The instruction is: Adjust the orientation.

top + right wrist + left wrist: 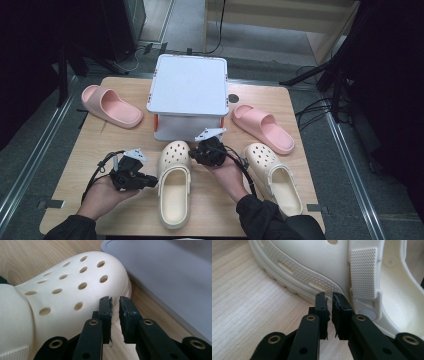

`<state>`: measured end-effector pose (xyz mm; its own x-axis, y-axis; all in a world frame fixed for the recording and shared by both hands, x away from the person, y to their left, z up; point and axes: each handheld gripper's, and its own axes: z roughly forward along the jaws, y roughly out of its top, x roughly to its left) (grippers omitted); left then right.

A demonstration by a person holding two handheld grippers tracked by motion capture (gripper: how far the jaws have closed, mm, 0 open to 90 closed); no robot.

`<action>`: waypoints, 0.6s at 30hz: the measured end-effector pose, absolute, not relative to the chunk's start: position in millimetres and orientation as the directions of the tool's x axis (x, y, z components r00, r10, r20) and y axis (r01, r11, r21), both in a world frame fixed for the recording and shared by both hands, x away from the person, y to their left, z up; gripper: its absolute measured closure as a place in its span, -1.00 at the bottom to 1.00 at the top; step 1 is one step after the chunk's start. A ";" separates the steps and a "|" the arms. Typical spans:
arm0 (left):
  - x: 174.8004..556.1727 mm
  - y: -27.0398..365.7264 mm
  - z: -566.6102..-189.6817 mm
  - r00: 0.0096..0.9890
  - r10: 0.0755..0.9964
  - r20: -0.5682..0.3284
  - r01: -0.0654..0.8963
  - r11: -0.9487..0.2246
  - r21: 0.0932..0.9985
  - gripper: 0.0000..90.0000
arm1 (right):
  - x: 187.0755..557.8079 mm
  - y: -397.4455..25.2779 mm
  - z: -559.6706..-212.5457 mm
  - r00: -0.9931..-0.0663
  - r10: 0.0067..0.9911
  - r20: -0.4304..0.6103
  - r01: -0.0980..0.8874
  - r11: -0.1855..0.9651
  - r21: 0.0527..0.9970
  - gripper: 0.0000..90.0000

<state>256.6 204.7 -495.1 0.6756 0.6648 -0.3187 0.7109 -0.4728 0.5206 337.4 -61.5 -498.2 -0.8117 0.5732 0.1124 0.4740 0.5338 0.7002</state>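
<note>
Cream clog (pixel 174 185) lying flat on the wooden table (pixel 65 165), just in front of the grey lidded box (pixel 188 85), toe toward the box, heel toward the person. Long axis running box-to-person, nearly straight.

Left gripper (pixel 150 181) sitting at the clog's left flank, about mid-length, jaws pointing sideways across the long axis. In the left gripper view, left gripper (pixel 329 302) tips right at the sole edge of the clog (pixel 312 270), beside the strap pivot; touching or just short of it, hard to call. Jaws nearly closed, thin slit between the pads, nothing gripped.

Right gripper (pixel 196 156) at the clog's toe on its right side, between clog and box. In the right gripper view, right gripper (pixel 114 303) tips just beside the perforated toe of the clog (pixel 75 280), box lid (pixel 170 277) close off to the other side. Jaws likewise almost shut, narrow gap, empty.

Both hands equally close to the clog; left at the side wall, right at the toe. Left hand (pixel 102 195) palm up under its tool, forearm coming in low. Right hand (pixel 227 172) angled inward toward the toe, wrist cocked left.

Second cream clog (pixel 275 175) lying right of the first, well apart from both jaws. Two pink slides (pixel 110 106) (pixel 263 127) flanking the box, untouched.

Likely next: jaws needing to open before any grip on rim or toe.
</note>
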 end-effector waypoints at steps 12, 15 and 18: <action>266.7 223.4 -485.3 0.643 0.697 -0.319 0.719 -0.404 0.566 0.23 | 320.7 -82.0 -477.4 -0.841 0.522 0.142 0.449 0.527 0.721 0.37; 269.5 222.5 -483.8 0.658 0.689 -0.305 0.705 -0.420 0.571 0.17 | 313.5 -88.9 -473.5 -0.846 0.514 0.140 0.440 0.527 0.727 0.33; 273.0 221.1 -482.9 0.665 0.681 -0.307 0.700 -0.427 0.572 0.14 | 308.9 -96.4 -469.9 -0.849 0.507 0.149 0.440 0.523 0.730 0.30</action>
